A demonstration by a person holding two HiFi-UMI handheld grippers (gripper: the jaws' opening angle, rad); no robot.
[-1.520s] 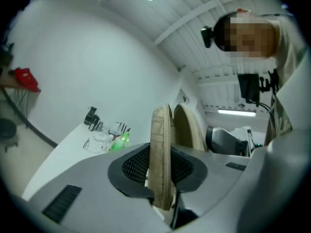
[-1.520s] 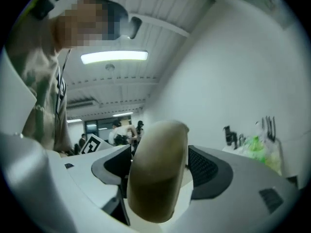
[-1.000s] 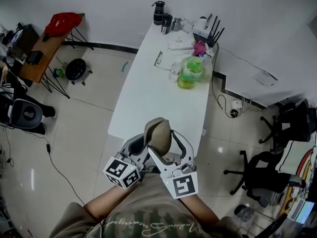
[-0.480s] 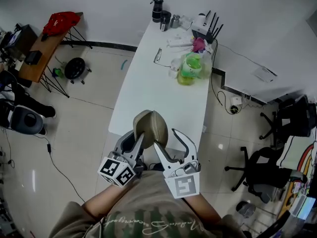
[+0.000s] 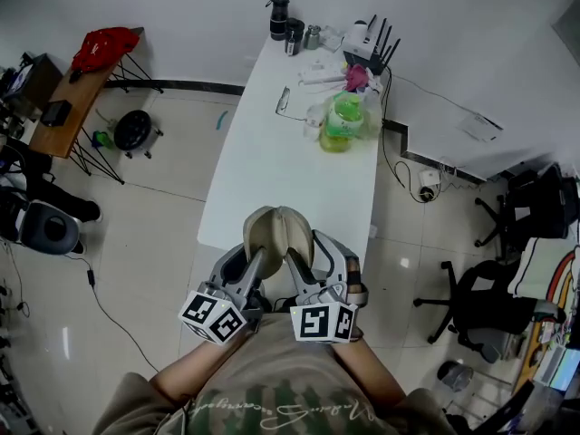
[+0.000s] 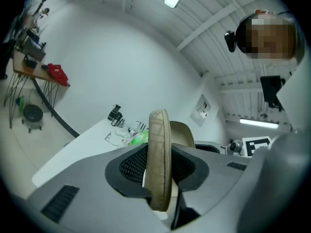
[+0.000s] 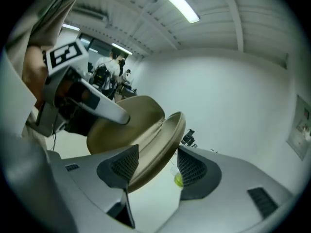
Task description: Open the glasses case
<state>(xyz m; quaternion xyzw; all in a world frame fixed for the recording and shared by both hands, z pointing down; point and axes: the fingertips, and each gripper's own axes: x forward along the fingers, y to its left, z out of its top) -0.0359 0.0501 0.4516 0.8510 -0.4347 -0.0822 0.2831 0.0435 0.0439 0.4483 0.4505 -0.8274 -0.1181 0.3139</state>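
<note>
My left gripper (image 5: 250, 266) holds one half of the glasses case (image 5: 276, 232) between its pads, though its jaws have just been opening a little. The case is in the air over the near end of the white table (image 5: 272, 166), its halves already spread apart. My right gripper (image 5: 315, 257), whose jaws have just been closing, pinches the other half. I judge that only more widening is left.

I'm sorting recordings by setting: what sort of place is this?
Probably an office or lab workroom: a black swivel office chair stands beside a long white table, a router with antennas sits at the table's far end, and the floor is tiled.
</note>
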